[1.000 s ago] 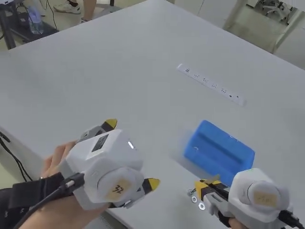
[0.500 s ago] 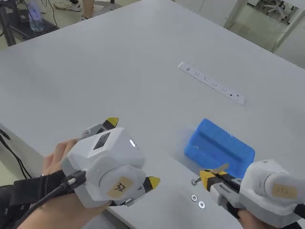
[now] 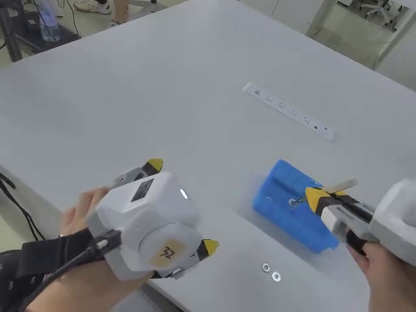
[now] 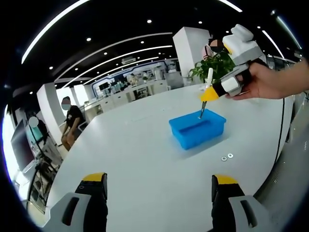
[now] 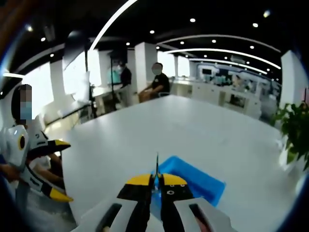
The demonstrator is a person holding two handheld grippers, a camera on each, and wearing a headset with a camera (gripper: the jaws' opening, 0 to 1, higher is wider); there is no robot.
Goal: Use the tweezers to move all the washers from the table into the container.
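1. The right gripper is up off the near edge of the table, where it was working 1 second ago, and is now hanging over the blue container.
2. The tweezers are travelling with it, tip pointing down into the container's open top.
3. A small washer seems to be riding at that tip, though it is tiny and hard to confirm.
4. The cluster on the table is looking 1 short: 2 washers are lying side by side on the bare surface, near the container's front wall.
5. That is reading as 1 carry almost finished, with the drop into the container likely coming next and 2 more pickups waiting.
6. The right fingers are pressed together, clamping the tweezers between the yellow tips.
7. The left gripper is hovering over the table's near side, fingers spread wide apart, holding nothing and touching nothing.
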